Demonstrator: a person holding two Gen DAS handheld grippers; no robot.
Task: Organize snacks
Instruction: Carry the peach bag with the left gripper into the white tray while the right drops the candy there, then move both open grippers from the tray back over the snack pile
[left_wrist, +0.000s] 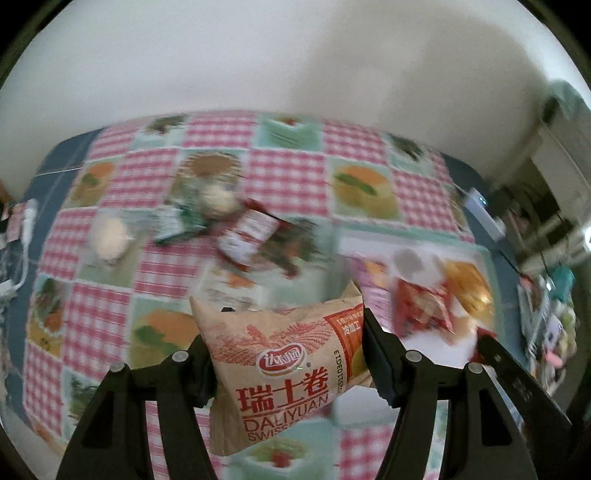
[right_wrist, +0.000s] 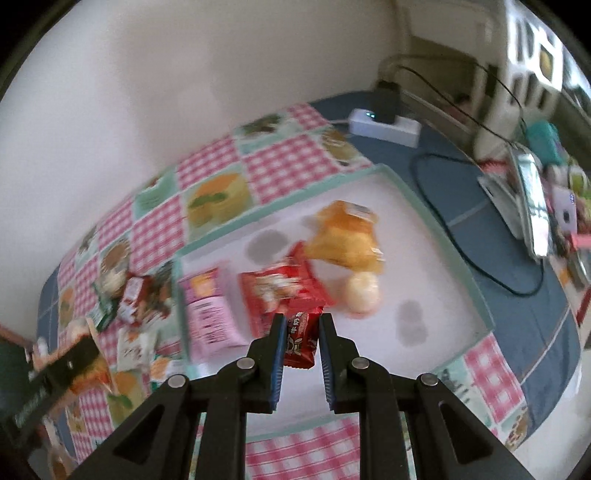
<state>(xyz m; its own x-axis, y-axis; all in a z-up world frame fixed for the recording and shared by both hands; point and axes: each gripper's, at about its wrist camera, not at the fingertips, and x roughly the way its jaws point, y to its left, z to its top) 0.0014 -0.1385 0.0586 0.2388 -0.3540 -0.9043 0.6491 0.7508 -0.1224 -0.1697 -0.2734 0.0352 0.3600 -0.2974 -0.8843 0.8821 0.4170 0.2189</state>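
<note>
Swiss roll packet (left_wrist: 284, 365): sat lower centre of the left wrist view, pinched between the fingers of the left gripper (left_wrist: 286, 332), lifted clear of the checked tablecloth (left_wrist: 288, 162).
Handling, Swiss roll packet: judged light and soft; the film looked creased and air-filled, likely slippery, and the cake inside would crush. Best taken across the body with mild pressure, or by the sealed end.
Red candy packet (right_wrist: 300, 339): sat lower centre of the right wrist view, pinched between the blue-padded fingers of the right gripper (right_wrist: 301, 332), above the tray (right_wrist: 480, 295).
Handling, red candy packet: judged small, light, crinkly; a mid-body grip appeared adequate.
Tray contents: pink packet (right_wrist: 208, 310), red snack bag (right_wrist: 273, 291), orange bag (right_wrist: 347, 236) and a pale round bun (right_wrist: 364, 291) lay centre frame, touching or overlapping.
Unsorted snacks: a blurred heap (left_wrist: 236, 229) lay centre left of the left wrist view on the cloth; individual items could not be told apart.
Surroundings: power strip (right_wrist: 384, 123) at upper right, well apart from the tray.
</note>
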